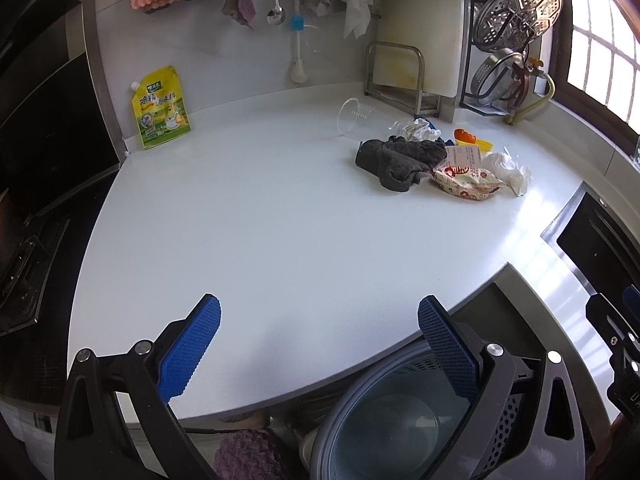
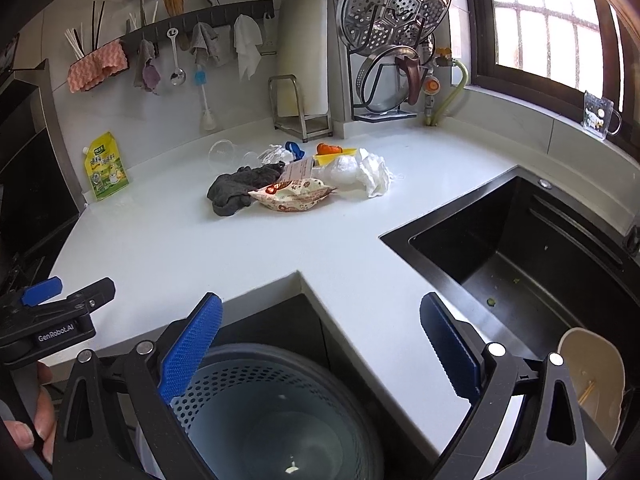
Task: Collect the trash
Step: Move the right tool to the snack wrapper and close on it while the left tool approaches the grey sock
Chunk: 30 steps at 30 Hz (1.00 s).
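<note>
Beyond both grippers (image 1: 320, 344) (image 2: 320, 344) — trash pile (image 2: 296, 184).

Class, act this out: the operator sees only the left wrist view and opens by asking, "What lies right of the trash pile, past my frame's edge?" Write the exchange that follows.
Observer: A black sink is sunk into the white counter.
Operator: Anything in it?
Observer: A few small green scraps on its floor.
Operator: And on the window ledge?
Observer: A clear mug with a printed design.
Operator: Is the bin below empty?
Observer: Nearly; the perforated bin holds a small pale scrap.
</note>
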Each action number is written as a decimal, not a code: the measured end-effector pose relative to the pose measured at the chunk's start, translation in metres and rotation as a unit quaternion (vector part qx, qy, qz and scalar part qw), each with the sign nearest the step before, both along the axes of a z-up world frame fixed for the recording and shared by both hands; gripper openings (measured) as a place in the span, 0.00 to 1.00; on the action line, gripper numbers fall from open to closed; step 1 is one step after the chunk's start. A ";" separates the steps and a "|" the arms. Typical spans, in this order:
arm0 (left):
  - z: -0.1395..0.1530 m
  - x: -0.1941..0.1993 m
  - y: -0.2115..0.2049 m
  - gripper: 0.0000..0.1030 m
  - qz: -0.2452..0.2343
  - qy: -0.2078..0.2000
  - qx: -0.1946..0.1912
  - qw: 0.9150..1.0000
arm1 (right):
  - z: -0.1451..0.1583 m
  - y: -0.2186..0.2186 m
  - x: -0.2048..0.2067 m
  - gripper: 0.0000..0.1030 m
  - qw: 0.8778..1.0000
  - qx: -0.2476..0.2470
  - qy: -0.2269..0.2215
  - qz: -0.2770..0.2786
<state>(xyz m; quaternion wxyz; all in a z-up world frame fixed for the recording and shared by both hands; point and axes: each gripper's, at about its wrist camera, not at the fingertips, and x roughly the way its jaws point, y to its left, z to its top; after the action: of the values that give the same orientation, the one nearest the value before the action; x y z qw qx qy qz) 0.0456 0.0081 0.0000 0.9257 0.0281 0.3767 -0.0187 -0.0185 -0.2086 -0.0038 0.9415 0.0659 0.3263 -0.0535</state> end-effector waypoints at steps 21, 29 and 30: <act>-0.023 0.105 -0.010 0.94 -0.003 0.013 -0.012 1.000 | -0.019 -0.004 0.185 0.92 0.993 -0.032 0.042 0.108; -0.030 0.118 -0.009 0.94 -0.002 0.021 -0.014 1.000 | -0.035 -0.001 0.219 0.92 0.989 -0.045 0.069 0.126; -0.031 0.119 -0.009 0.94 -0.001 0.023 -0.016 1.000 | -0.036 0.000 0.222 0.92 0.988 -0.044 0.073 0.129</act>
<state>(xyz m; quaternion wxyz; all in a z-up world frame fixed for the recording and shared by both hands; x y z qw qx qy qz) 0.1648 -0.0013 -0.0307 0.9172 0.0135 0.3973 -0.0263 0.2035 -0.2090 -0.0402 0.9162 -0.0221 0.3970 0.0497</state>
